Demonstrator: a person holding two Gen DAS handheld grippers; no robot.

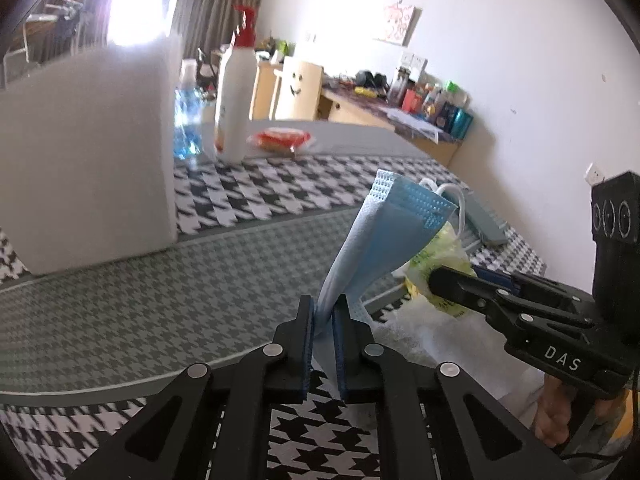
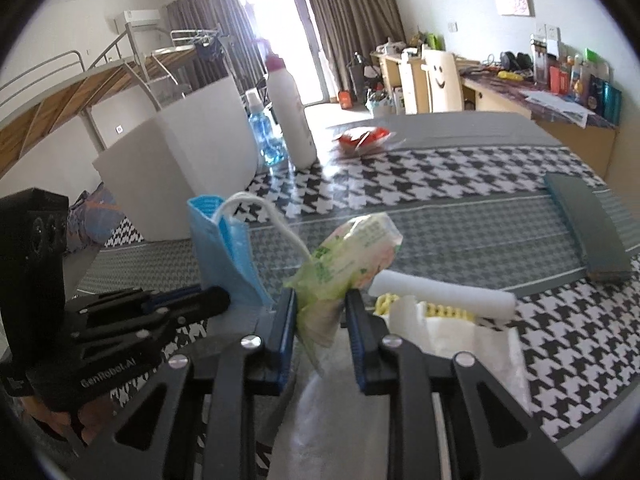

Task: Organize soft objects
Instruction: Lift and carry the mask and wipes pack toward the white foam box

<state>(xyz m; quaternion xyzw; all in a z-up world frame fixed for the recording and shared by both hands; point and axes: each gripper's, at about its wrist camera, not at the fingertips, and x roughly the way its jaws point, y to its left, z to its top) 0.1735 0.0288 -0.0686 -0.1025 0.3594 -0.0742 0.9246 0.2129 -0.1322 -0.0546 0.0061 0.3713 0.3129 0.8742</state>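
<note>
Face mask (image 1: 384, 240), blue: clamped upright in left gripper (image 1: 324, 312). Tissue pack (image 2: 352, 256), green-printed: pinched in right gripper (image 2: 320, 304), above checked bench (image 2: 440, 184).

A white box (image 2: 180, 160) and bottles (image 2: 290, 116) block the table's far left; the middle strip (image 2: 460, 232) ahead lies open.
</note>
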